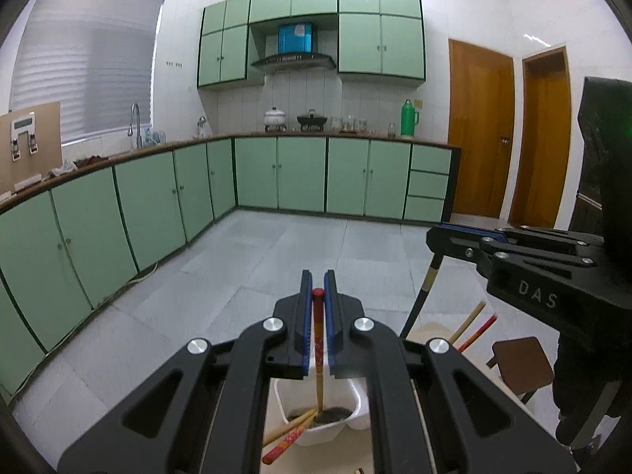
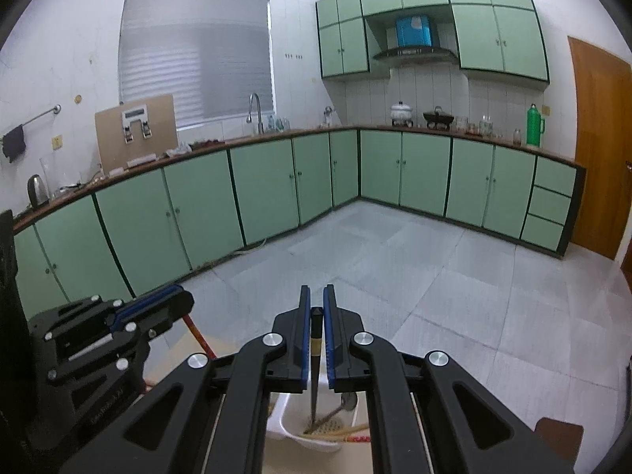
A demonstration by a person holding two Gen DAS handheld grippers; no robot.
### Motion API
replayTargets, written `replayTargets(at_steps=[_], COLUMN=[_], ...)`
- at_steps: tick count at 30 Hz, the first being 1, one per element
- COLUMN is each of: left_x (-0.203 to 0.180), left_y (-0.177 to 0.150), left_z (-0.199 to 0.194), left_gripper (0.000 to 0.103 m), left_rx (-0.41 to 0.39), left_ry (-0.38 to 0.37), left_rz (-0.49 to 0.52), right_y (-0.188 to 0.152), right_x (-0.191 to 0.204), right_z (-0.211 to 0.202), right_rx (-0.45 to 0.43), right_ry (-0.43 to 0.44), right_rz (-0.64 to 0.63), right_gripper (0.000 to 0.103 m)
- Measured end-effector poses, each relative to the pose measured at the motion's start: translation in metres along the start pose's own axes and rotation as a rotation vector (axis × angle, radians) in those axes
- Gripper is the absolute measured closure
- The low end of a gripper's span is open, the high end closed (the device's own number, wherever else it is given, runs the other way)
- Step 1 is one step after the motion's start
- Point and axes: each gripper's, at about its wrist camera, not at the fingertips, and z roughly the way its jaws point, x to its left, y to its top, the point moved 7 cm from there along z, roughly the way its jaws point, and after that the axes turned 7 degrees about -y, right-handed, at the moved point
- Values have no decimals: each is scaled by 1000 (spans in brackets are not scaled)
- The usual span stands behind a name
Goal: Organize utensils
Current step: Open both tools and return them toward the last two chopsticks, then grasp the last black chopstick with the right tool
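My left gripper (image 1: 318,276) is shut on a red-topped chopstick (image 1: 318,339). It hangs upright with its tip inside a white perforated holder (image 1: 355,407), where several chopsticks (image 1: 290,430) lean. At the right my right gripper (image 1: 434,233) holds a black chopstick (image 1: 420,296) with a gold band. In the right wrist view my right gripper (image 2: 316,292) is shut on that black chopstick (image 2: 316,355), whose tip reaches into the white holder (image 2: 278,422) beside a metal spoon (image 2: 348,401). The left gripper (image 2: 183,300) is at the left with its red chopstick (image 2: 199,339).
A brown stool (image 1: 521,363) stands to the right of the holder. Two more chopsticks (image 1: 472,326) stick up behind my left gripper. Green base cabinets (image 1: 150,205) run along the far walls across a grey tiled floor (image 1: 276,252). Wooden doors (image 1: 480,130) are at the right.
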Motion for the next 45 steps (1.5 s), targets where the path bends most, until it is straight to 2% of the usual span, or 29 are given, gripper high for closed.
replayTargets(at_steps=[7, 9, 10, 11, 13, 18, 20, 21, 24, 31, 38, 45], left_x=[9, 12, 13, 15, 15, 11, 8, 7, 3, -7, -3, -1], left_y=[-25, -28, -28, -27, -26, -28, -35, -40, -61, -133, -214, -269], left_z=[4, -1, -5, -12, -22, -59, -77, -84, -105, -137, -154, -166], left_gripper=[95, 85, 75, 70, 65, 50, 38, 36, 27, 20, 19, 19], left_rx=[61, 65, 60, 48, 33, -2, -11, -11, 0, 104, 246, 340], left_ry=[4, 7, 8, 9, 14, 34, 45, 50, 50, 47, 79, 109], left_rz=[-5, -18, -23, -28, -25, -24, -24, -25, -43, -73, -109, -104], right_y=[-19, -19, -18, -18, -18, -31, -44, -48, -75, -150, -224, -292], right_x=[-7, -12, -16, -18, -25, -38, -39, -38, -35, -19, 0, 30], right_z=[-1, -8, -15, -19, -31, -70, -88, -92, -113, -136, -143, -135], right_rx=[41, 30, 22, 17, 6, -27, -31, -31, -30, 67, 200, 323], right_ry=[-4, -16, -23, -28, -38, -74, -82, -86, -102, -92, -67, -70], right_rz=[6, 21, 30, 36, 48, 76, 79, 78, 75, 104, 134, 117], right_gripper=[93, 79, 76, 71, 64, 37, 28, 21, 14, 6, 6, 6])
